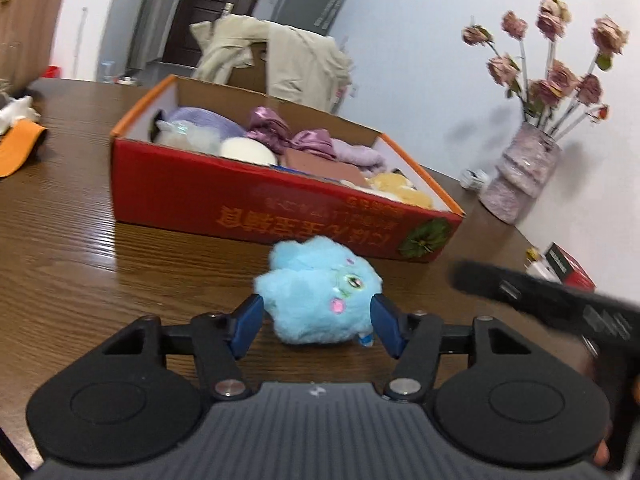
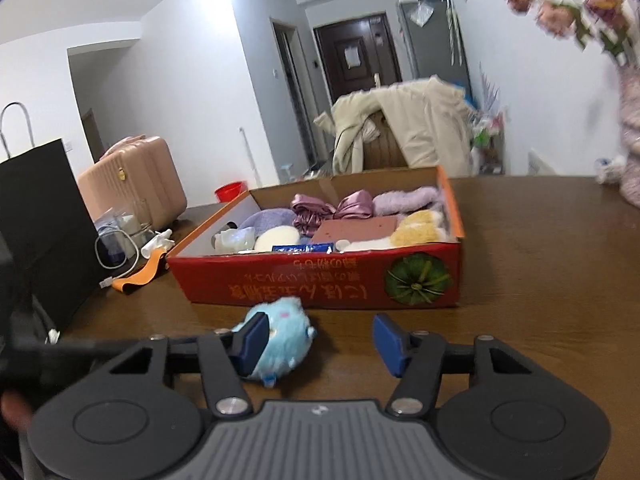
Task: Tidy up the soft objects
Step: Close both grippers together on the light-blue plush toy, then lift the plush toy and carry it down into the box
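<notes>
The left gripper (image 1: 316, 326) is closest, its blue pads spread on either side of the blue plush (image 1: 320, 292), near the fur; whether they press it I cannot tell. The plush lies on the brown table (image 1: 72, 248), just in front of the red box (image 1: 256, 208), whose near wall stands right behind it. Inside the box sit purple cloths (image 2: 344, 206) and a yellow plush (image 2: 416, 234). Bare table runs to the right toward the vase (image 1: 520, 172). The right gripper (image 2: 320, 344) is wide open, holding nothing; the plush sits by its left pad
</notes>
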Demonstrator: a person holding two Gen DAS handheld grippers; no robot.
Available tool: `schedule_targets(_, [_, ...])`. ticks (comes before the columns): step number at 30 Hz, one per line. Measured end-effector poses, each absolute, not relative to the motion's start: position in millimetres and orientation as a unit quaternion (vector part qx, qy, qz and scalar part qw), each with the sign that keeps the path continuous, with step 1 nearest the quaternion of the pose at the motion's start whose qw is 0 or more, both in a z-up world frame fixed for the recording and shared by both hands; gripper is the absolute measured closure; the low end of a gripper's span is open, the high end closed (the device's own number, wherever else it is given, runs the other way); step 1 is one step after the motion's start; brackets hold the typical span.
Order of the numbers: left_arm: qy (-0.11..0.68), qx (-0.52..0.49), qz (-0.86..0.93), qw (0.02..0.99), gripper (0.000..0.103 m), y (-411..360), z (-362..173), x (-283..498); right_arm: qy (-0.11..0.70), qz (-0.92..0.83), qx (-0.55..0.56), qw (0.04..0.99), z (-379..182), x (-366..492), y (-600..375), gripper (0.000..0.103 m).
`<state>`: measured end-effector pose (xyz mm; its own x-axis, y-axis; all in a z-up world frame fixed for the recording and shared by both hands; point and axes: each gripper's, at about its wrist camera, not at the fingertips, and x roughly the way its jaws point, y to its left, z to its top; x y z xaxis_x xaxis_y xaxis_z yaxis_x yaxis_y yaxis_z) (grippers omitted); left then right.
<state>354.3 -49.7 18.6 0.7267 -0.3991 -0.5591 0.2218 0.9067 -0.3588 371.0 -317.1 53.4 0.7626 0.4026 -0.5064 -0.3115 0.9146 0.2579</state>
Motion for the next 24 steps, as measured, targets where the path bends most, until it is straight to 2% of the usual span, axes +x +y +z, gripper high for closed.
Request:
schedule_targets(1, [0.331,-0.138,-0.171,0.918,0.042,-49,16,355,0.293,0.198,0.084,0.931,50,382,-313,0.048])
schedule_targets(6, [0.328,-0.167,-0.148,0.918,0.062,-34,10,364,0.313,0.237,0.102,0.914,31,425,-285,0.050])
schedule_targets(8, [0.324,-0.185,-0.130,0.919,0.065,-23,9,367,0.321,0.239,0.107,0.910,21,435,-275,0.054])
schedule_targets(10, [0.320,-0.204,-0.118,0.918,0.065,-12,8,369,0.335,0.244,0.110,0.903,12,438,-272,0.063])
schedule_targets(12, [0.315,-0.226,-0.133,0.912,0.064,-7,8,370,0.339,0.237,0.130,0.901,6,434,-279,0.066])
schedule_targets(15, [0.316,-0.246,-0.174,0.900,0.056,-9,6,371,0.343,0.224,0.184,0.893,-1,428,-298,0.067])
schedule_targets(24, [0.354,-0.232,-0.232,0.876,0.057,-38,-7,374,0.331,0.218,0.220,0.891,-14,419,-306,0.068])
